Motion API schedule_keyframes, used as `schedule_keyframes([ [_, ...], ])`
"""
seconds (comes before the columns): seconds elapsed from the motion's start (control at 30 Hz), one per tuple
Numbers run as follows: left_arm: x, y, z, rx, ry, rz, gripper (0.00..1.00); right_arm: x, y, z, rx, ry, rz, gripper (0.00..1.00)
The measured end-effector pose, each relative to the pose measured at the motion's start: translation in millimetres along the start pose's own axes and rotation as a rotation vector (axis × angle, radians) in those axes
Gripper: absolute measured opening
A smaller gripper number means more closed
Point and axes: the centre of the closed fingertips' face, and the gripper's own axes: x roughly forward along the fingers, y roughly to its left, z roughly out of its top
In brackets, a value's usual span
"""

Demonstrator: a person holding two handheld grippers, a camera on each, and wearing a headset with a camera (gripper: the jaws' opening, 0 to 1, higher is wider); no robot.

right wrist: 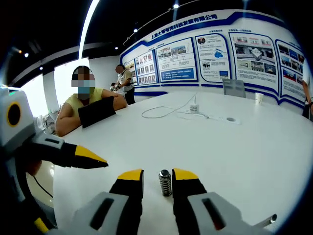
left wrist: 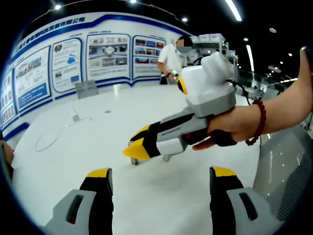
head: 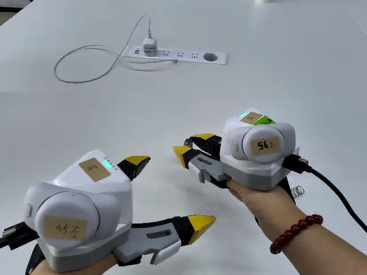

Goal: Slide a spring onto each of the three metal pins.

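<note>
The right gripper (right wrist: 157, 178) has its yellow tips drawn close together, low in the centre of the right gripper view. A small spring (right wrist: 165, 183) stands upright between them on the white surface (right wrist: 220, 147). It sits against one tip, but I cannot tell whether both are pinching it. A bright cap shows at its top, and whether that is a pin inside I cannot tell either.

The left gripper (left wrist: 160, 172) is spread wide and holds nothing, at the bottom of its own view. A second spring (head: 297, 191) lies on the surface at the right of the head view, just beside the person's wrist.

The spring looks very light and springy, so a hard squeeze would likely buckle it or flick it away. I'd pinch it gently across the middle coils, keeping both ends free.
</note>
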Motion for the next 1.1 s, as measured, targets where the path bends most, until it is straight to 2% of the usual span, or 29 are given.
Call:
schedule_keyframes([
  [0.3, 1.1, 1.6, 2.3, -0.013, -0.011, 0.010, 0.81, -17.8, 2.4, 9.8, 0.014, -0.003, -0.002, 0.31],
  [0.57, 1.8, 4.7, 2.6, 0.010, -0.003, 0.022, 0.78, -34.4, -4.8, 11.6, 0.005, 0.017, -0.016, 0.37],
  [0.9, 7.9, -0.9, 4.6, 0.051, 0.005, -0.009, 0.72, -59.5, -20.6, 11.2, -0.009, 0.029, -0.052, 0.40],
  [1.1, 15.0, -4.9, 5.0, 0.091, 0.020, -0.034, 0.69, -74.1, -26.0, 4.5, -0.010, 0.045, -0.051, 0.42],
])
